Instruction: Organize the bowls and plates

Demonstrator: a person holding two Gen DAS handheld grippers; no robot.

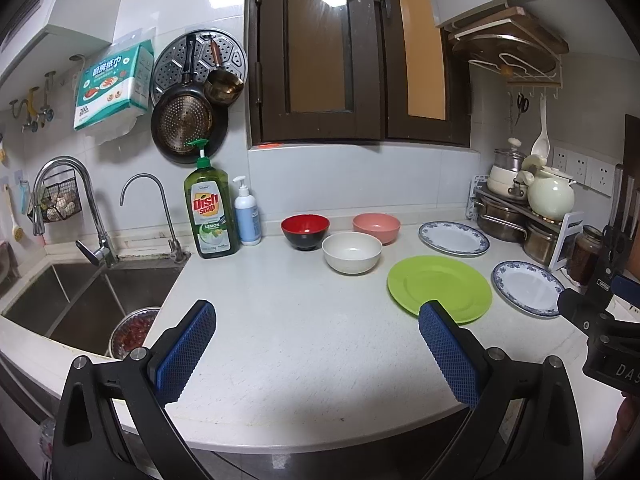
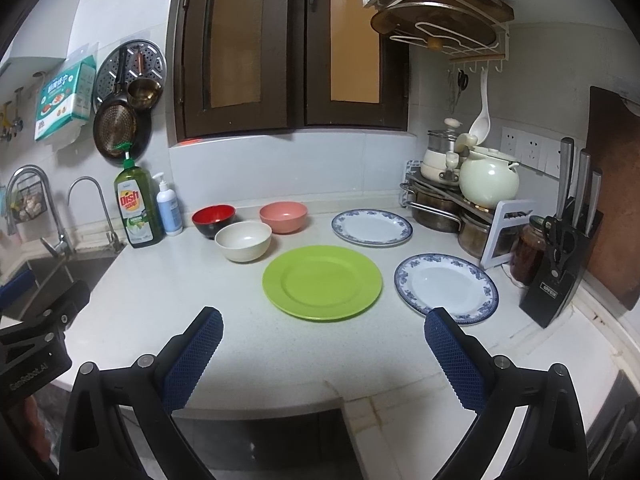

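Three bowls stand apart at the back of the white counter: a red-and-black bowl (image 1: 305,231) (image 2: 213,220), a cream bowl (image 1: 351,252) (image 2: 243,241) and a pink bowl (image 1: 376,227) (image 2: 283,216). A green plate (image 1: 439,288) (image 2: 322,283) lies in front. Two blue-rimmed white plates lie to its right, one far (image 1: 453,238) (image 2: 371,227) and one near (image 1: 528,288) (image 2: 446,288). My left gripper (image 1: 318,316) is open and empty above the counter's front. My right gripper (image 2: 324,320) is open and empty, just short of the green plate.
A sink (image 1: 80,300) with two taps lies to the left. A dish soap bottle (image 1: 210,208) and a pump bottle (image 1: 247,212) stand beside it. Pots on a rack (image 2: 460,200), a jar (image 2: 528,252) and a knife block (image 2: 560,272) crowd the right corner.
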